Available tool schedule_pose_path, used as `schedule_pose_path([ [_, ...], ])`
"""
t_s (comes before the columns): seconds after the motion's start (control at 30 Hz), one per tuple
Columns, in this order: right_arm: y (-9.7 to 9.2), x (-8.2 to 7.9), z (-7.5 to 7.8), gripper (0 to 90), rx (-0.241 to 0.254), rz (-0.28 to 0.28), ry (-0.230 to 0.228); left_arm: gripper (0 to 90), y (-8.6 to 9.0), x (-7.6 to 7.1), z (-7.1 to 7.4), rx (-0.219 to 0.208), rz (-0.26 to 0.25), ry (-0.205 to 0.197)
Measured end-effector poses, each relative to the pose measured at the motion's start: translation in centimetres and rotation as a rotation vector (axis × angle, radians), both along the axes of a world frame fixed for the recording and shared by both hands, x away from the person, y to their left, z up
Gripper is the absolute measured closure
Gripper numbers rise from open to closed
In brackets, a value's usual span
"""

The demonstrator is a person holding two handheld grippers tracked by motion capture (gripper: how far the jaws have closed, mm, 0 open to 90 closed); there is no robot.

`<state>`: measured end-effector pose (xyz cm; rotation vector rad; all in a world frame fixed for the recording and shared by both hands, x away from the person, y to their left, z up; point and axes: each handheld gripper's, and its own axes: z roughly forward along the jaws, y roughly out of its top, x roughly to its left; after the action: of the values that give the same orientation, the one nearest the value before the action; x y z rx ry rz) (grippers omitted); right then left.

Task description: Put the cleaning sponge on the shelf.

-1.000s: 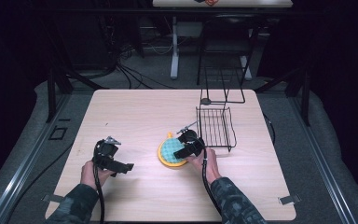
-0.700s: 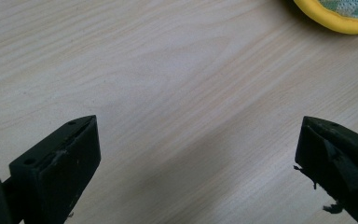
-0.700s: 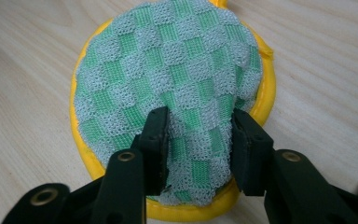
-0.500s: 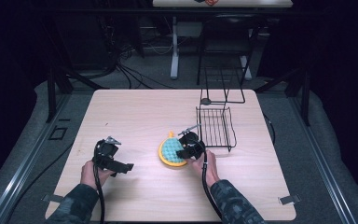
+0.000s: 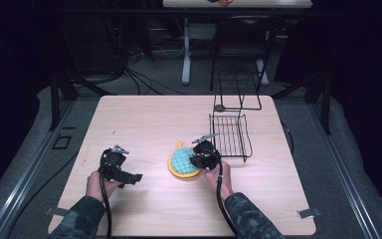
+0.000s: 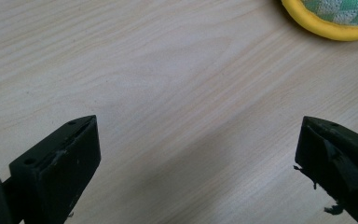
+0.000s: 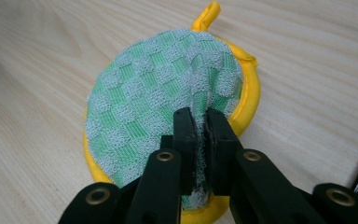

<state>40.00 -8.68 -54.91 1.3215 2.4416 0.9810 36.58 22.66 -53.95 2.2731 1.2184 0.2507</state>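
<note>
Your right gripper (image 7: 197, 122) jaws just closing, now pinched on fold of green mesh of yellow-rimmed scrubber pad (image 7: 168, 102). Pad flat on table (image 5: 144, 119), beside wire rack (image 5: 231, 135). Grip secured; lift likely next. Your left gripper (image 6: 196, 154) jaws wide apart, empty.

Scrubber pad (image 5: 183, 163) lies on the table (image 5: 149, 119), wire rack (image 5: 230, 135) just right
</note>
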Motion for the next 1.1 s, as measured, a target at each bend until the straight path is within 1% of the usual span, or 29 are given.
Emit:
schedule_pose_path([
  [0.13, 0.2, -0.2, 0.7, 85.3, 0.022, 0.007, -0.016, 0.0, 0.0, 0.0, 0.0, 0.0, 0.0, -0.002],
  [0.37, 0.1, -0.7, 2.7, 85.5, 0.056, 0.033, -0.066, 0.0, 0.1, -0.1, 0.1, -0.003, 0.002, -0.006],
  [0.4, 0.0, -0.8, 3.3, 85.6, 0.069, 0.033, -0.07, 0.0, 0.1, -0.1, 0.1, -0.004, 0.002, -0.005],
  [0.43, 0.0, -0.8, 3.3, 85.6, 0.069, 0.033, -0.07, 0.0, 0.1, -0.1, 0.1, -0.007, 0.005, -0.005],
  [0.47, 0.0, -0.9, 3.6, 85.7, 0.072, 0.035, -0.073, 0.0, 0.1, -0.1, 0.1, -0.006, 0.005, -0.005],
  [0.5, -0.1, -1.1, 4.2, 85.8, 0.076, 0.038, -0.084, 0.0, 0.1, 0.0, 0.1, -0.004, 0.003, -0.005],
  [0.53, -0.1, -1.1, 4.2, 85.8, 0.076, 0.038, -0.084, 0.0, 0.1, 0.0, 0.1, -0.004, 0.002, -0.005],
  [0.57, -0.2, -1.2, 4.6, 86.0, 0.081, 0.042, -0.097, 0.0, 0.1, 0.0, 0.1, -0.004, 0.003, -0.006],
  [0.6, -0.2, -1.2, 4.6, 86.0, 0.081, 0.042, -0.097, 0.0, 0.0, -0.1, 0.1, -0.006, 0.005, -0.005],
  [0.67, -0.5, -1.4, 5.1, 86.0, 0.083, 0.043, -0.101, 0.0, 0.1, -0.1, 0.1, -0.003, 0.003, -0.008],
  [0.73, -0.8, -1.5, 5.5, 86.0, 0.09, 0.048, -0.118, 0.0, 0.0, 0.0, 0.1, -0.004, 0.003, -0.006],
  [0.8, -1.1, -1.6, 5.9, 86.0, 0.086, 0.051, -0.117, 0.0, 0.0, 0.1, 0.1, -0.005, 0.006, -0.005],
  [0.9, -1.6, -1.8, 6.6, 86.0, 0.094, 0.044, -0.137, 0.0, 0.0, 0.0, 0.1, -0.003, 0.002, -0.006],
  [0.93, -1.8, -1.9, 7.0, 86.0, 0.099, 0.042, -0.15, 0.0, 0.0, -0.1, 0.1, -0.002, 0.003, -0.007],
  [1.03, -2.1, -2.1, 7.4, 86.1, 0.104, 0.039, -0.154, 0.0, 0.0, -0.1, 0.1, -0.005, 0.005, -0.01],
  [1.1, -2.3, -2.2, 7.6, 86.0, 0.108, 0.038, -0.163, 0.0, 0.0, -0.1, 0.1, -0.008, 0.005, -0.012],
])
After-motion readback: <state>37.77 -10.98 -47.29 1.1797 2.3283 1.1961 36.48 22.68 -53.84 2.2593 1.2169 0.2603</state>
